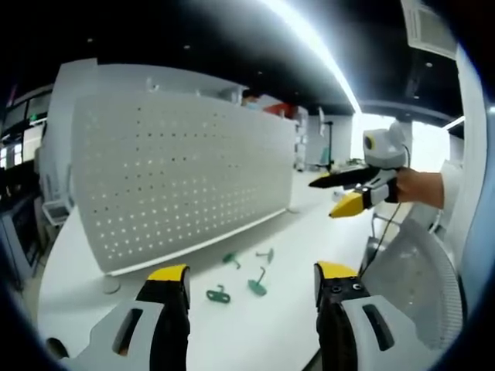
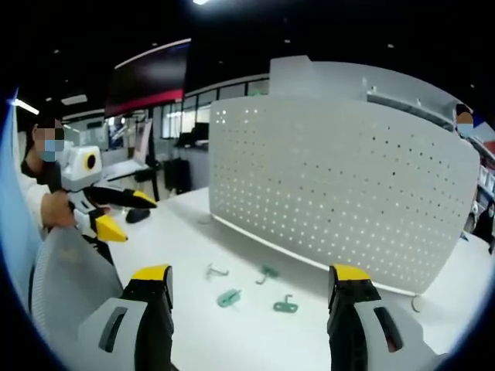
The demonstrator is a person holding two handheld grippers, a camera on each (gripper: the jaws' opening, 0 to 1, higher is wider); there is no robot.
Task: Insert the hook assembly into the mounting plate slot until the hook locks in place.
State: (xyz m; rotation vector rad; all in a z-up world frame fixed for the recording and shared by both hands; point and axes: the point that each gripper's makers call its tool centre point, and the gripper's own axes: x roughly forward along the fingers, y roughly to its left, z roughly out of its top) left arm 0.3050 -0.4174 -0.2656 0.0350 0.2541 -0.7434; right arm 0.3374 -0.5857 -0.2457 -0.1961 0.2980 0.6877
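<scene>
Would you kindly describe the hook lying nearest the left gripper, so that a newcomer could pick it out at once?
Find the big white pegboard standing on the white table. On the table in front of its lower edge lie four small hooks. The one meant is the green hook closest to the left gripper, lying flat and crosswise, apart from the other three further back.

One white pegboard panel [image 2: 340,193] stands upright on one white table [image 2: 186,239]. Four small hooks lie on the tabletop in front of it: three green ones, at [image 2: 228,297], [image 2: 267,272] and [image 2: 285,306], and one pale metal one [image 2: 216,271] at nine o'clock of the group. Two handheld grippers are about, the left gripper [image 2: 116,210] and the right gripper [image 1: 340,195]. One mesh chair back [image 1: 421,282] sits at the table's edge.
</scene>
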